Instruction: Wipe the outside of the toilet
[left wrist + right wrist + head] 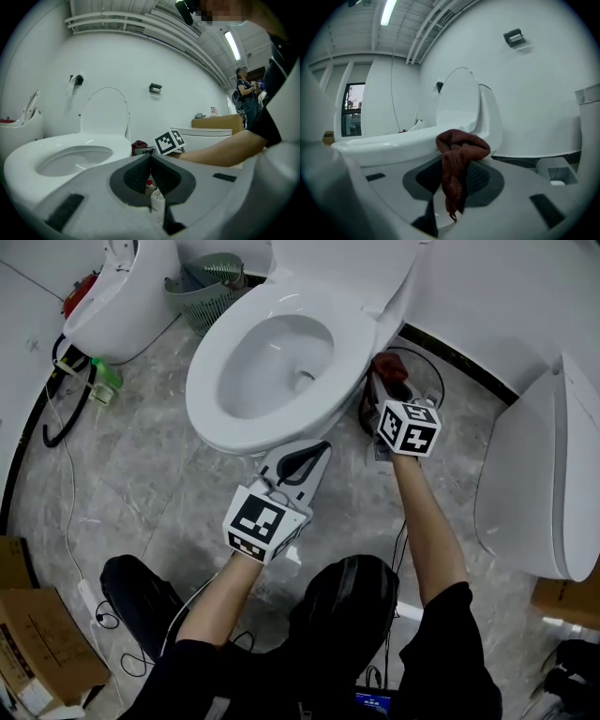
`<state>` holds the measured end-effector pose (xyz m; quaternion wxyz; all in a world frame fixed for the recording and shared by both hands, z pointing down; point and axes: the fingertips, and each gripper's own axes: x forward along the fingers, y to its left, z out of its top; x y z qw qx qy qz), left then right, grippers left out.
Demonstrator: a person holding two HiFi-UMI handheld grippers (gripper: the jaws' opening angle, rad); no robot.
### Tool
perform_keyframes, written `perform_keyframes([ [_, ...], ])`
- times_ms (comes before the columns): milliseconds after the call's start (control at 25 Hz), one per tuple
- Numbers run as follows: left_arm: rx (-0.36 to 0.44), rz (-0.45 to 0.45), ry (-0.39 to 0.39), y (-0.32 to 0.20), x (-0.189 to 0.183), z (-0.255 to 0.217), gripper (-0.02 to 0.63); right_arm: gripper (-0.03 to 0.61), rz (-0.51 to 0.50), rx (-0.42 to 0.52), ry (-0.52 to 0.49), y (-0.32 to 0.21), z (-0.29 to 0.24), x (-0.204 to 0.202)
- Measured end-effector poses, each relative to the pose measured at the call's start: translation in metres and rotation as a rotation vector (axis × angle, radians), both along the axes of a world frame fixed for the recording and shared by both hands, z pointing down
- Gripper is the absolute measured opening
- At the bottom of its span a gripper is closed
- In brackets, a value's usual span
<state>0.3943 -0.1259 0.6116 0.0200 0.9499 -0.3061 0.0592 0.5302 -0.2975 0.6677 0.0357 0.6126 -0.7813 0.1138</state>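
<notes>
The step in hand looks like wiping the bowl's right flank. To do it well, the right tool (456, 157) should press the bunched cloth (459, 150) flat against the porcelain and drag it in long overlapping strokes from under the rim down towards the base. The grip should stay firm, so the hanging tail does the wiping and the hard jaw tips do not scrape.

The right tool is clamped on the dark red cloth. A wad bulges above the jaws and a strip dangles below them. The cloth sits just beside the outer wall of the toilet (216, 418), on its right side near the hinge end; whether it touches cannot be told.

The left tool (298, 457) has its jaws together with nothing gripped, and it hovers just under the front lip of the bowl.

The toilet stands open, seat down and lid raised against the wall. A second toilet (534, 493) stands well apart to its right, and a green basket (211, 287) stands behind it to the left.
</notes>
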Motion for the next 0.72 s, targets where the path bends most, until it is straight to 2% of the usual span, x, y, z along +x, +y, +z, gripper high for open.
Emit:
perform_keyframes([
  [320,-0.017,-0.034,-0.001,-0.004,-0.021,0.014,0.002,0.100,-0.058,-0.008,0.023,0.004,0.015,-0.020],
  [720,-0.028,-0.039,0.002,0.004,-0.041,0.025,0.002,0.101,-0.149,-0.011,0.036,0.043,0.023,-0.057],
])
